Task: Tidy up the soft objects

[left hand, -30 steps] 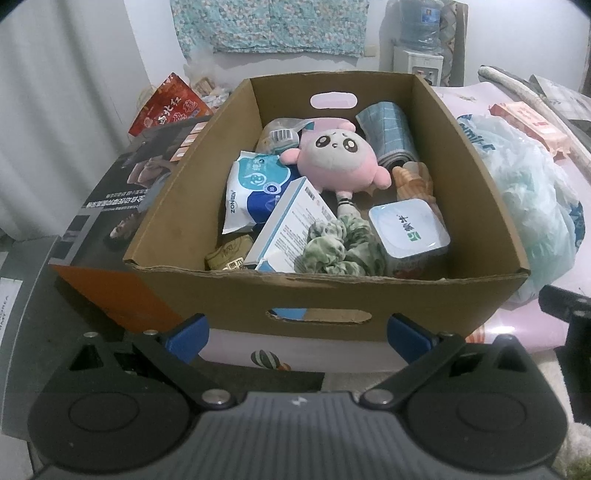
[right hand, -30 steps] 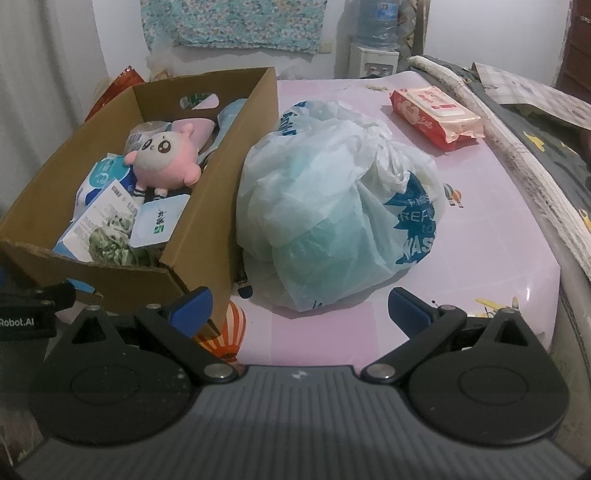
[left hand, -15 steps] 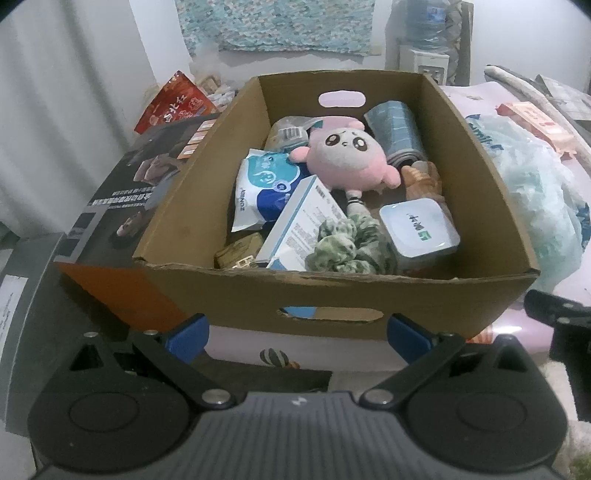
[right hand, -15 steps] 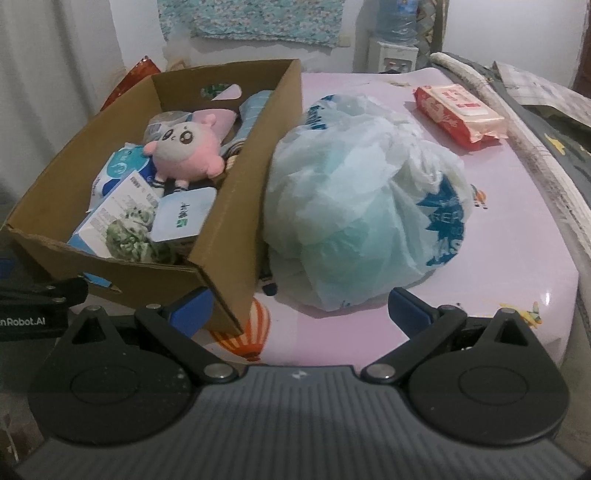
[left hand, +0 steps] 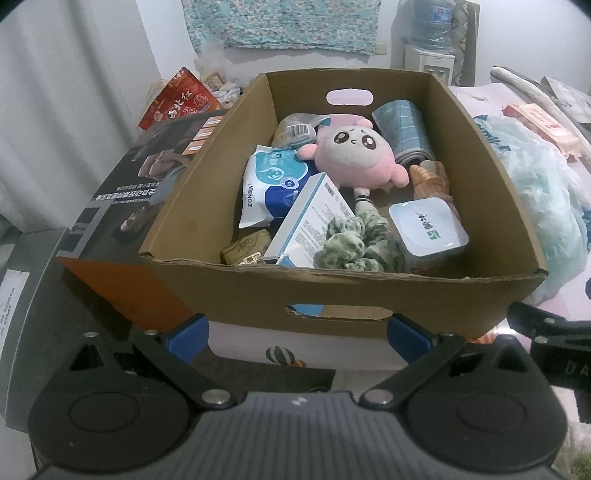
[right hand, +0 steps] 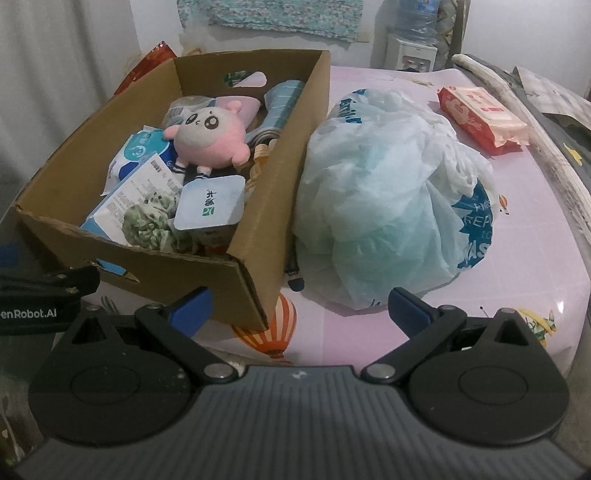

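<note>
An open cardboard box (left hand: 343, 291) (right hand: 255, 229) stands on the pink table. In it lie a pink plush toy (left hand: 356, 155) (right hand: 208, 142), a green scrunchie (left hand: 356, 240) (right hand: 147, 221), a rolled blue checked cloth (left hand: 402, 129) (right hand: 282, 99), a blue-white wipes pack (left hand: 273, 181), a white leaflet box (left hand: 314, 218) and a sealed cup (left hand: 428, 229) (right hand: 210, 203). My left gripper (left hand: 297, 334) is open and empty in front of the box. My right gripper (right hand: 299, 308) is open and empty before the box corner and a crumpled plastic bag (right hand: 391, 206).
A red-pink tissue pack (right hand: 480, 114) lies at the table's far right. A dark printed carton (left hand: 147, 177) and a red snack bag (left hand: 177, 99) sit left of the box. A water dispenser (right hand: 413, 33) stands at the back wall.
Both grippers have risen and tilted a little, so the box and the bag sit lower in view. Nothing on the table has moved and both stay open.
</note>
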`<state>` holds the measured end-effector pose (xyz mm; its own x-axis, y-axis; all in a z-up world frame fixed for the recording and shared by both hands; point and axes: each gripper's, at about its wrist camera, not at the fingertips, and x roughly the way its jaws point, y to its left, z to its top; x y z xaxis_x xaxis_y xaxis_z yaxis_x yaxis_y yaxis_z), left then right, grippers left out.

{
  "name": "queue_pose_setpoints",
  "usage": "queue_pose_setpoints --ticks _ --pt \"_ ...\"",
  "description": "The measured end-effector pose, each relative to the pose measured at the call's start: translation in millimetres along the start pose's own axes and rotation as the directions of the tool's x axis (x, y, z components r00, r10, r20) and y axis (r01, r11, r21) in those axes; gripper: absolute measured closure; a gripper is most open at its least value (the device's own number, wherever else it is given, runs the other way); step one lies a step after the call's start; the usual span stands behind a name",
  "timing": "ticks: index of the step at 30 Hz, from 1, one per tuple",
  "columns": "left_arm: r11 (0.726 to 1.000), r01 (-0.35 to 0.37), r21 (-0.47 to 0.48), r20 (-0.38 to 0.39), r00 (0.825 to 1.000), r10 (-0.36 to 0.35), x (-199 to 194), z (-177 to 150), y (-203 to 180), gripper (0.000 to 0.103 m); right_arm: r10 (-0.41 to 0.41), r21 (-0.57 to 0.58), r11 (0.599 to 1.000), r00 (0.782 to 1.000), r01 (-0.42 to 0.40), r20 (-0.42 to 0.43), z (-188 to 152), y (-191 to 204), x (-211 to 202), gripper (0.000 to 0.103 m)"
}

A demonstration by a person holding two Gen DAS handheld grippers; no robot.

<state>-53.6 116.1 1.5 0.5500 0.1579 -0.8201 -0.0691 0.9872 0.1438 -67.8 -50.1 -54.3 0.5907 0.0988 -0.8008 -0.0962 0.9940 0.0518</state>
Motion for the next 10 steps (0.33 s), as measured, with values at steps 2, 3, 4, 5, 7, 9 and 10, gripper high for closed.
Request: queue_pose_setpoints --ticks 2,3,4,5,7,9,10 --pt "1.000 0.000 -0.001 -0.001 1.000 0.000 0.0 -0.1 0.5 0.000 0.001 0.002 1.000 1.000 -0.001 -0.001 -0.1 0.2 0.2 0.001" --pt "1.000 0.000 0.000 -0.001 1.000 0.000 0.0 -0.1 0.4 0.000 0.000 0.002 1.000 1.000 0.000 0.000 -0.2 0.2 0.2 0.001" --pt "1.000 0.000 0.000 -0.002 1.000 0.000 0.2 -0.2 0.9 0.000 0.001 0.003 1.000 1.000 -0.001 0.000 -0.3 0.1 0.3 0.001" --pt "1.000 -0.001 0.000 -0.002 1.000 0.001 0.5 -0.5 0.9 0.000 0.001 0.003 1.000 1.000 -0.001 -0.001 -0.4 0.2 0.5 0.001" --pt "1.000 -0.001 -0.001 -0.002 1.000 0.001 0.5 -0.4 0.8 0.000 0.001 0.002 1.000 1.000 -0.001 0.000 -0.2 -0.1 0.3 0.001" --pt "1.000 -0.001 -0.003 -0.002 1.000 0.001 0.5 -0.5 1.1 0.000 0.002 0.002 1.000 1.000 -0.002 -0.001 -0.2 -0.1 0.3 0.001" --pt "1.000 -0.002 -0.004 -0.003 1.000 0.002 0.7 -0.6 1.0 0.000 0.003 0.002 1.000 1.000 -0.003 -0.001 -0.3 -0.1 0.3 0.001"
